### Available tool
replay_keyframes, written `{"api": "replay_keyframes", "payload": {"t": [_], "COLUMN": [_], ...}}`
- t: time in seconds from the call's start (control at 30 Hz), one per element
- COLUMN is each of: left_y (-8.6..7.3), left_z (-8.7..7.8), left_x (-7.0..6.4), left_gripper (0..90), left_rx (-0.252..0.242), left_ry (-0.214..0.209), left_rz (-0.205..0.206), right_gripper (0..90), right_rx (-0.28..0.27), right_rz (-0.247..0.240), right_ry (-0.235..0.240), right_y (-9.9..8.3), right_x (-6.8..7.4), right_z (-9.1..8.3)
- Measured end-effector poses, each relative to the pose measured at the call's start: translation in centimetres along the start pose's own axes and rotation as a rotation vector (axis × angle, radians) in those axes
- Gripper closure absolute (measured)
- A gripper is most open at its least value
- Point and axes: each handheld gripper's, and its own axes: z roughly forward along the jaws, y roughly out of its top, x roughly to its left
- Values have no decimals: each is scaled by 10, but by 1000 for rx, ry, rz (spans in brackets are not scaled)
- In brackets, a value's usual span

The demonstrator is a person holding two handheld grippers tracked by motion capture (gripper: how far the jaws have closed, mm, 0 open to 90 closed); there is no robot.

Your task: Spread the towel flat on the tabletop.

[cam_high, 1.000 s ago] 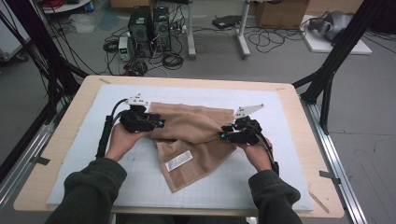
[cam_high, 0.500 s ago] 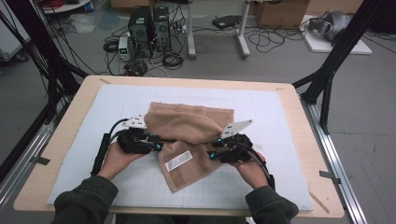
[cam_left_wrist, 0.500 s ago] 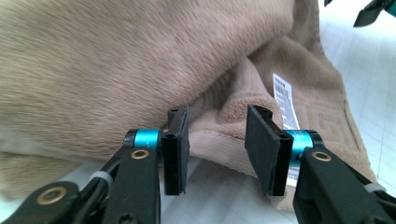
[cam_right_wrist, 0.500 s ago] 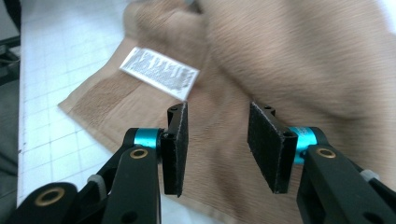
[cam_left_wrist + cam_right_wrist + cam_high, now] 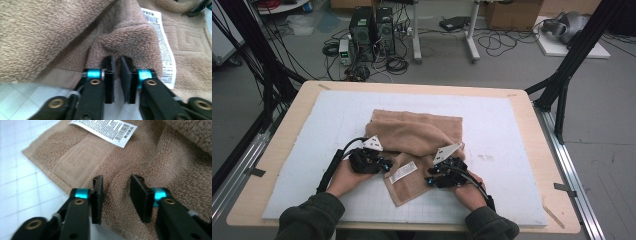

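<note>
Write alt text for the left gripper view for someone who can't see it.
Seen close up, the left gripper has its two black jaws narrowly apart at a bunched fold of a brown towel. A white label lies on the towel to the right, and the white gridded mat shows below.

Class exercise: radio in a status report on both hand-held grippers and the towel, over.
Left hand-held gripper jaws nearly closed at a towel fold, grip unclear. Right hand-held gripper open over the towel. White label face up. Nothing in the way.
</note>
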Motion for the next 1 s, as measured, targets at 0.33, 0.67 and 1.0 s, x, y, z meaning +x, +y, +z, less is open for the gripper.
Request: {"api": "replay_keyframes", "payload": {"t": [0.33, 0.67, 1.0], "left_y": [1, -4, 1], "left_z": [-13, -28, -8], "left_x": [-16, -22, -9], "left_gripper": [881, 806, 561], "left_rx": [-26, -101, -71], "left_ry": [-40, -42, 93], "left_rz": [32, 14, -42], "right_gripper": [843, 843, 714], "right_rx": [-2, 13, -34], "right_rz": [-17, -10, -14], "right_ry": [57, 43, 25], "right_y": [-6, -32, -28], "right_x": [-5, -14, -4], "right_z": [-7, -40, -47]}}
